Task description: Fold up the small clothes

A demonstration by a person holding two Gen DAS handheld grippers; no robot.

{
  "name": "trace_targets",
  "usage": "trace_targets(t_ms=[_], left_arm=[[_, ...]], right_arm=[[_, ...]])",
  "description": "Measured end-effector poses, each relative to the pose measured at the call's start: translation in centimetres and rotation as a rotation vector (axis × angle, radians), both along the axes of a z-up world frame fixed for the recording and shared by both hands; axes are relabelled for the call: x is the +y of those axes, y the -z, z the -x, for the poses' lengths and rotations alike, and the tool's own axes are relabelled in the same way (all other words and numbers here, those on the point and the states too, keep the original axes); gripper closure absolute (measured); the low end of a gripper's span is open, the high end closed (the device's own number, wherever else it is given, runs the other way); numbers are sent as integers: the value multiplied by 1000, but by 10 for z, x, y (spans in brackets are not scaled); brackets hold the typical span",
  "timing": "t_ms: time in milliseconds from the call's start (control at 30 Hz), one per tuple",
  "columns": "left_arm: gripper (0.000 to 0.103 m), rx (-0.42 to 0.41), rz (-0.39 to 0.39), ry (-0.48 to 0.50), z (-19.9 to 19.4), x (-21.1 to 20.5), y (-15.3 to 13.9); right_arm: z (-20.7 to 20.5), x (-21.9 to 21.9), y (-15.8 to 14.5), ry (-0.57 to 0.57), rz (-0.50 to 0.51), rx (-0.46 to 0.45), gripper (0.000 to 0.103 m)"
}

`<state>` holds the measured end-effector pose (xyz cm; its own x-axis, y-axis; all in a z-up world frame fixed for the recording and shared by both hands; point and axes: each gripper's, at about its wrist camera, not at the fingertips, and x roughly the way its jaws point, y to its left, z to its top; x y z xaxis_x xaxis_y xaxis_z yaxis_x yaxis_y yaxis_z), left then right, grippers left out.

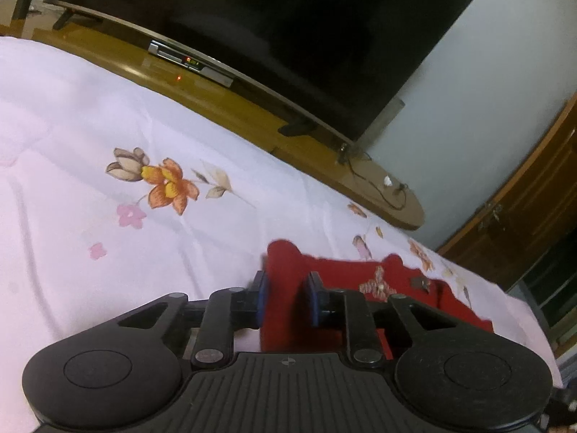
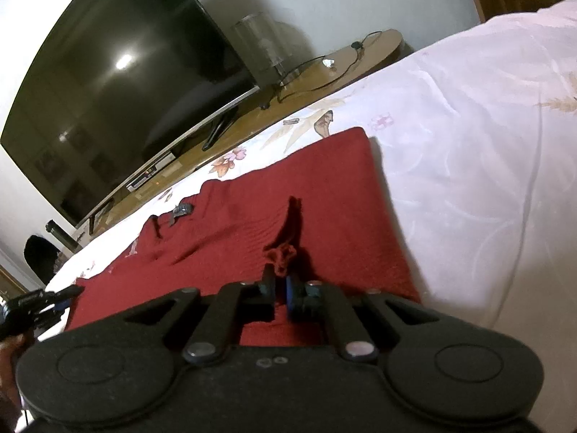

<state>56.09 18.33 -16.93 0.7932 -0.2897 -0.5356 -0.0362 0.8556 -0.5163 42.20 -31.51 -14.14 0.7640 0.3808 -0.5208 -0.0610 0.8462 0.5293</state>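
A small red knitted garment (image 2: 324, 195) lies spread on the bed's white floral sheet (image 2: 468, 126). My right gripper (image 2: 279, 288) is shut on a pinched-up ridge of the red fabric near its middle. My left gripper (image 1: 286, 297) hovers over the garment's left edge (image 1: 288, 263), jaws apart with red fabric showing between them. The left gripper also shows at the lower left of the right wrist view (image 2: 39, 306). A small embroidered patch (image 1: 377, 285) and a dark tag (image 2: 182, 210) sit on the garment.
A large dark TV (image 1: 270, 36) stands on a wooden stand (image 1: 234, 108) along the bed's far edge, with a set-top box (image 1: 187, 61) and cables (image 1: 389, 191) on it. A wooden door (image 1: 533, 209) is at the right. A clear cylinder (image 2: 259, 43) stands beside the TV.
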Motion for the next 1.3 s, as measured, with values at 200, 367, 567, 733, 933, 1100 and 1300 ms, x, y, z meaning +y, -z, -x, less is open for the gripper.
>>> trace_targets(t_ms=[200, 367, 567, 733, 933, 1100, 1300], left_arm=[[81, 17, 11, -8, 37, 1, 4], [80, 30, 32, -6, 61, -4, 15], [81, 42, -33, 4, 58, -13, 11], [86, 43, -33, 1, 60, -10, 13], [86, 43, -41, 2, 59, -10, 8], [56, -9, -11, -48, 52, -2, -5], [56, 19, -50, 12, 20, -20, 1]], right_arm=[[0, 0, -2, -11, -32, 2, 84], [0, 1, -2, -11, -15, 2, 93], [4, 1, -4, 2, 4, -17, 98], [15, -2, -14, 9, 5, -55, 98], [8, -3, -7, 24, -7, -9, 84], [5, -11, -18, 45, -21, -66, 72], [-31, 4, -18, 9, 36, -64, 73]])
